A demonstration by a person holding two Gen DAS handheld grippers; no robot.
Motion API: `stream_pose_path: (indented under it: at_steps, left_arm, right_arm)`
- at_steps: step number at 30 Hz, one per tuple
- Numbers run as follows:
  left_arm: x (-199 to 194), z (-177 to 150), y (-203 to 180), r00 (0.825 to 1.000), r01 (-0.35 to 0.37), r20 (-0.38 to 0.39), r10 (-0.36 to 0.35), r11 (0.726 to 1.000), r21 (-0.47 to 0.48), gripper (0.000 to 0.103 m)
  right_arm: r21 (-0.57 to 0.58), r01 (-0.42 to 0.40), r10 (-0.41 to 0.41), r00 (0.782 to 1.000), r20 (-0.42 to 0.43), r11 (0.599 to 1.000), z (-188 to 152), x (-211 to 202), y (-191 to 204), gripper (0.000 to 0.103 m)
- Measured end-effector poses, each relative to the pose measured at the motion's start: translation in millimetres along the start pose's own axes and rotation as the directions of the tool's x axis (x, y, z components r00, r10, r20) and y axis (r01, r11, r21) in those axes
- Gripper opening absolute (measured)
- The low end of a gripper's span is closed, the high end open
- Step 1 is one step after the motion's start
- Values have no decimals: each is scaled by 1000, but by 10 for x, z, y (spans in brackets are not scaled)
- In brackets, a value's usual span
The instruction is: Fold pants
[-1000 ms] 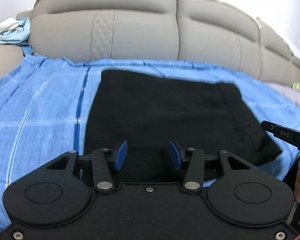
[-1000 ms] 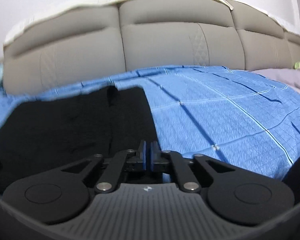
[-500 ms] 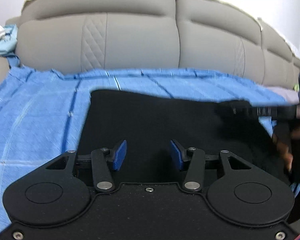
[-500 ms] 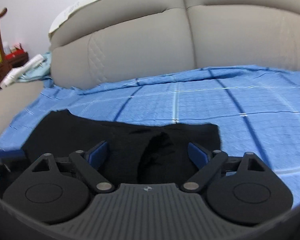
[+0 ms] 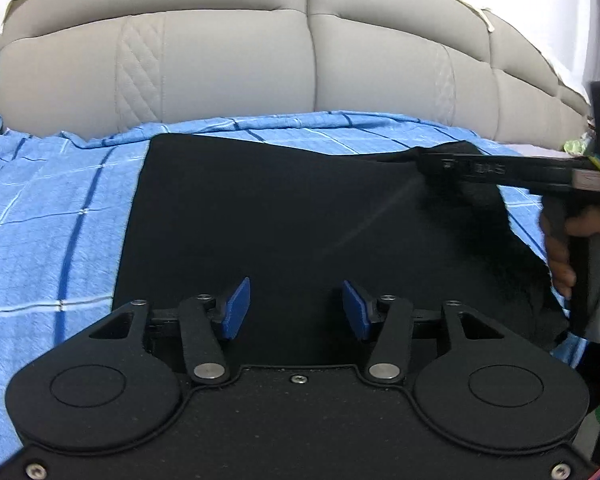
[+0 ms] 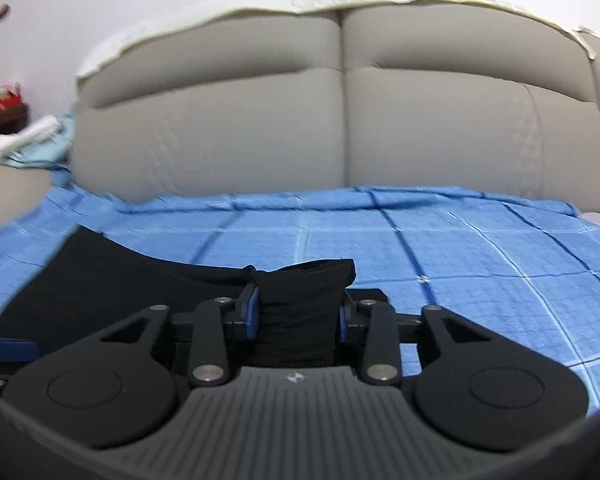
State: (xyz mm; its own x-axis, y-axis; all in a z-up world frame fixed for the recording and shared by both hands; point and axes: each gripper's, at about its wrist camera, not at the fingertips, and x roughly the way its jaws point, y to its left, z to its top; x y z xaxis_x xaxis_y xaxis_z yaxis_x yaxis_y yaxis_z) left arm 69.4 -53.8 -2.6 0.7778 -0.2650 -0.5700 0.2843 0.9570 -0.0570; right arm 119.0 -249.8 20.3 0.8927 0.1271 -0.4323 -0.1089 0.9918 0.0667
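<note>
Black pants lie folded on a blue checked sheet on the bed. My left gripper is open and empty, low over the near edge of the pants. My right gripper is shut on a thick bunch of the pants' right end and holds it lifted off the sheet. In the left wrist view the right gripper shows from the side at the far right, with the cloth rising up to it.
A beige padded headboard runs along the back. A light blue cloth and a white roll lie at the far left by a wooden stand. Bare blue sheet spreads right of the pants.
My right gripper opened around the pants' right end, then closed on it and raised it. My left gripper stayed open and shifted slightly over the pants.
</note>
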Motion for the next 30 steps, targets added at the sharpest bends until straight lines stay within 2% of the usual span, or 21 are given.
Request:
stream_pose_path:
  at_steps: [1,2,4,6,9,12,15,18,21,25,28,30]
  left_arm:
    - [-18,-21,-53,1000,-1,-5,2,1000,25,55]
    - [-45,-50,-109,1000,-10,-8,11,998,57,56]
    - [-101,-112,-194,1000,-25,-15,26,994,108,57]
    - [-168,-157,-227,999,-20,-25,24,992,126,59]
    - [-238,-109,-187,999,-40,-31,44,992,117,69]
    - [-287,78,-26,994,-102,44,98,991,87,86]
    - [-213,345,226,986,-148,85,145,989,26,90]
    - [-2,557,502,986,-153,59,155,987,-45,91]
    - [226,679,695,992,-125,3,126,986,-109,91]
    - [478,739,865,996,-81,-58,72,982,-172,91]
    - [657,712,974,994,-49,-103,27,974,-219,90]
    - [699,702,1005,996,-22,-84,4,976,-218,90]
  right_arm:
    - [18,5,-5,1000,-14,1000,-10,28,-28,48]
    - [32,12,-11,1000,-18,999,-22,44,-51,63]
    - [49,13,-13,1000,-4,999,-37,52,-79,73]
    - [67,18,-18,1000,2,998,-36,41,-120,88]
    - [73,20,-18,1000,-23,997,-36,72,-187,92]
    - [74,24,-19,998,-56,997,-50,101,-228,96]
    - [54,32,-28,997,-73,998,-60,118,-258,103]
    - [63,33,-27,995,-95,997,-57,147,-324,103]
    - [155,-17,39,989,-140,988,-87,213,-456,103]
    - [159,-96,119,983,-139,983,-100,230,-504,102]
    - [160,-151,172,976,-130,976,-113,230,-526,93]
    - [180,-190,213,970,-119,965,-127,215,-554,80]
